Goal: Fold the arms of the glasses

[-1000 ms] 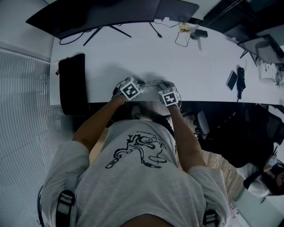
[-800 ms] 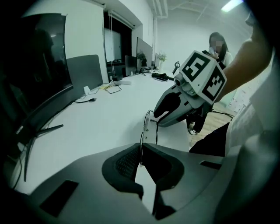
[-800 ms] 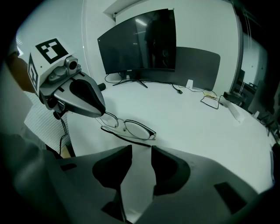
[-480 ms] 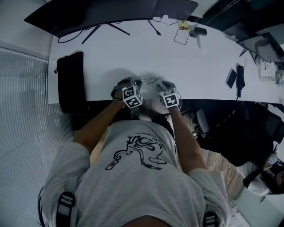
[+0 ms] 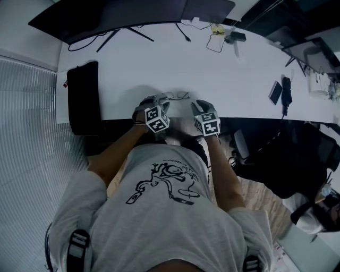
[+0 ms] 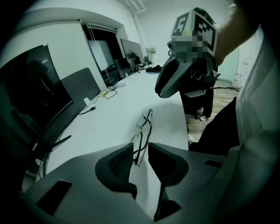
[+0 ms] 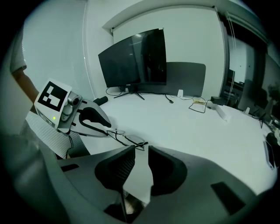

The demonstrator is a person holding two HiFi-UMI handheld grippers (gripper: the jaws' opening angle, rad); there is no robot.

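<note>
Thin wire-rimmed glasses [image 5: 176, 96] lie on the white table [image 5: 239, 79] near its front edge, and their arms seem to lie along the frame. My left gripper [image 5: 159, 101] sits just left of them. In the left gripper view its jaws [image 6: 141, 153] have just been opening. They stand open with the near rim of the glasses [image 6: 143, 131] showing in the gap, untouched by the pads. My right gripper [image 5: 200, 106] hangs off to the right. Its jaws [image 7: 141, 151] have been closing, but a gap remains with nothing in it. The glasses [image 7: 127, 139] lie ahead of them.
A black bag [image 5: 85, 98] lies at the table's left end. A dark monitor [image 5: 122, 16] stands at the back. Cables and small items [image 5: 220, 37] lie far right of it, and a phone [image 5: 275, 93] lies at the right. A dark chair [image 5: 287, 159] stands off the front edge.
The left gripper has rolled and let go of the glasses, which now lie free on the table. The right gripper has drawn back from them, towards the table's edge.
</note>
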